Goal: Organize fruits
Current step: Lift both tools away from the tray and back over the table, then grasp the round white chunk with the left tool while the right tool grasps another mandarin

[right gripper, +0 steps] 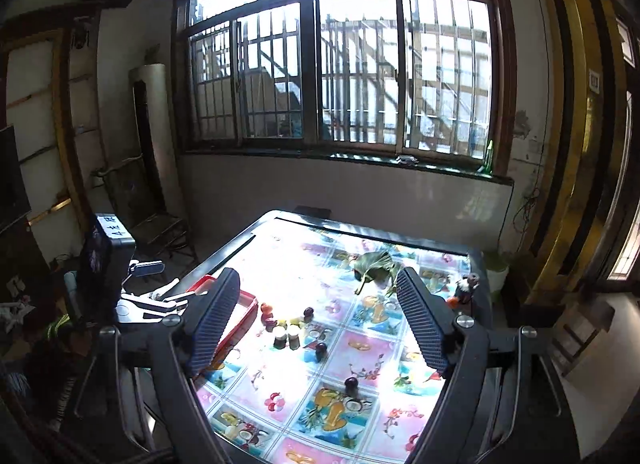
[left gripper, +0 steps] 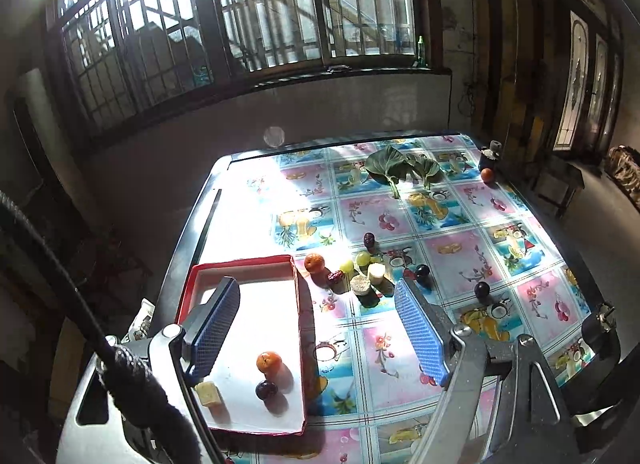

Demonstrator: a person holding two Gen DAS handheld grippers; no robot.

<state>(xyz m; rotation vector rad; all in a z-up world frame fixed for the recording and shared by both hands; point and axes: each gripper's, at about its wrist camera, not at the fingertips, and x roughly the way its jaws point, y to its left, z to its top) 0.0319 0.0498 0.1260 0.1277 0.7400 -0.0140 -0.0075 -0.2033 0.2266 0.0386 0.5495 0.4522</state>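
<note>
Red cardboard forms the rim of the shallow tray (left gripper: 297, 304) that receives the fruit; it lies at the near left corner of the table (left gripper: 520, 276), long axis running away from you toward the window. Three pieces are already inside at its near end: an orange fruit (left gripper: 269, 362), a dark plum (left gripper: 266, 390) and a pale yellow chunk (left gripper: 208, 393). Judge the task as roughly one third complete. Still loose on the table, just beyond the tray's far right corner, you have a second orange fruit (left gripper: 314, 263), a red date (left gripper: 337, 276), green grapes (left gripper: 362, 258), two pale cut cylinders (left gripper: 377, 272) standing on end, a dark date (left gripper: 369, 240) standing upright, and two dark round fruits (left gripper: 481, 289) further right. A small orange fruit (left gripper: 487, 175) sits apart at the far right edge beside a dark jar, near the green leaves (left gripper: 400, 167). Your left gripper (left gripper: 320, 328) hangs above the tray's right wall, jaws spread wide and holding nothing. Your right gripper (right gripper: 316, 324) is likewise wide open and empty, raised above the table and aimed at the loose cluster.
</note>
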